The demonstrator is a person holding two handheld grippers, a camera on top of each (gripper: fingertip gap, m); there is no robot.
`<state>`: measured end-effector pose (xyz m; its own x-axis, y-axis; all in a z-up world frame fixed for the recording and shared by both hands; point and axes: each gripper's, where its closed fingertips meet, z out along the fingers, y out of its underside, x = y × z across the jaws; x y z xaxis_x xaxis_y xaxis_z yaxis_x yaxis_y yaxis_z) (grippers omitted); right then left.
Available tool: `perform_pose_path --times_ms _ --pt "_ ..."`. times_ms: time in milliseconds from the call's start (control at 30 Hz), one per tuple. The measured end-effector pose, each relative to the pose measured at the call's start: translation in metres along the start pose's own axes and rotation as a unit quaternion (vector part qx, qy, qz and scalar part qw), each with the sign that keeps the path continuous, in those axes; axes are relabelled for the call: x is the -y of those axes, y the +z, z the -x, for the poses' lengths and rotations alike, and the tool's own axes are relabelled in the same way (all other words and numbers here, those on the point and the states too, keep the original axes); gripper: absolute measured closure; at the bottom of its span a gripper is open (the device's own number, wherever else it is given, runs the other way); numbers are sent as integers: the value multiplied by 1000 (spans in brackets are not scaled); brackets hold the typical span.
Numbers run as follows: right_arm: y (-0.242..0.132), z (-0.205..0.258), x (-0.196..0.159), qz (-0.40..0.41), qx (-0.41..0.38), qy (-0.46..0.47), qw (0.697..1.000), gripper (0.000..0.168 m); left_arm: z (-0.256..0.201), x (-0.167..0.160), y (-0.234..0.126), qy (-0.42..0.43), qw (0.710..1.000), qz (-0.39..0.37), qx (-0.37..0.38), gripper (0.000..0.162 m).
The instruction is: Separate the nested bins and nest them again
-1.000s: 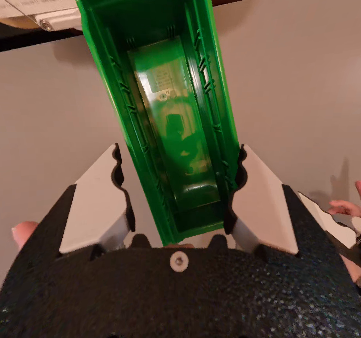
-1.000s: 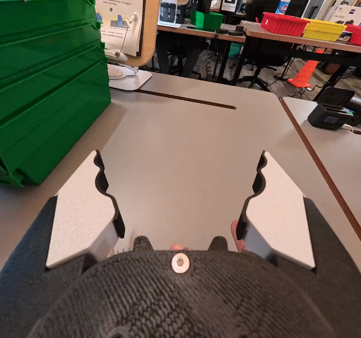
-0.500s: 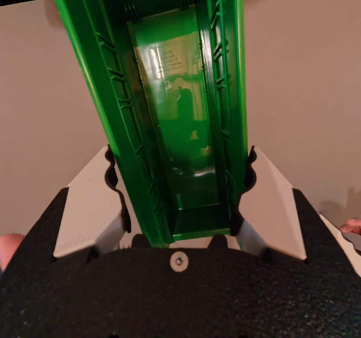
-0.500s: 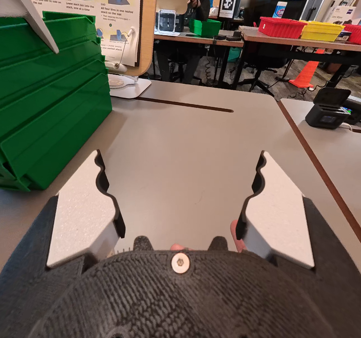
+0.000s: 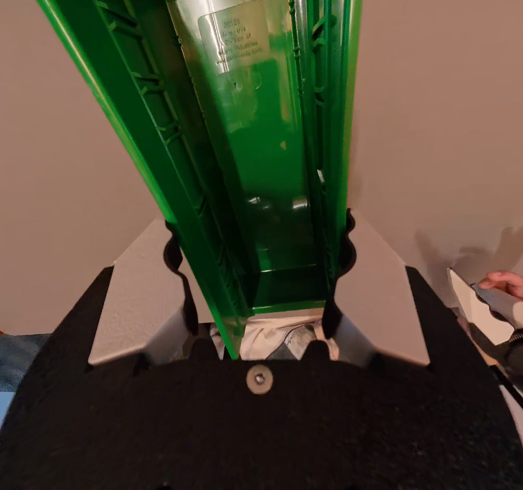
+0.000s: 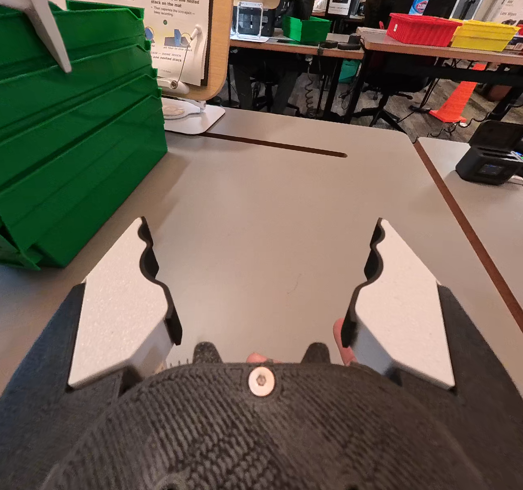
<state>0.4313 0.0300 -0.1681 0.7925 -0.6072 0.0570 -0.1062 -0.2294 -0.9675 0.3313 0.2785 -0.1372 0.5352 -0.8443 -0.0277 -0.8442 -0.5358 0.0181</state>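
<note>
— Green bin [image 5: 254, 142], moulded lettering on its floor, fills the upper centre; the left gripper [image 5: 259, 252] has both jaws against its outer walls.
— And the right gripper [image 6: 261, 275]?
— Jaws wide, holding nothing, over the grey table [image 6: 268, 193]; the nested stack [image 6: 76, 125] stands upper left, beside a printed instruction poster [image 6: 158, 9].

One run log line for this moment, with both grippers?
left gripper: straddles top green bin, grip unclear | right gripper: open, empty, over table | green bin stack: nested
</note>
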Motion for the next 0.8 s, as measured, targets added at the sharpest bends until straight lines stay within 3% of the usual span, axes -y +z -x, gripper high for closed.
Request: perform_pose_path --times_ms 200,567,800 --pt "0 -1 -1 3 3 2 1000 21 3 0 -2 15 1000 13 4 58" --pt "3 4 -5 9 12 -4 1000 22 2 0 -6 5 1000 19 -1 56" --pt "4 5 -6 12 14 -7 1000 22 4 6 -40 1 1000 -8 -6 67"
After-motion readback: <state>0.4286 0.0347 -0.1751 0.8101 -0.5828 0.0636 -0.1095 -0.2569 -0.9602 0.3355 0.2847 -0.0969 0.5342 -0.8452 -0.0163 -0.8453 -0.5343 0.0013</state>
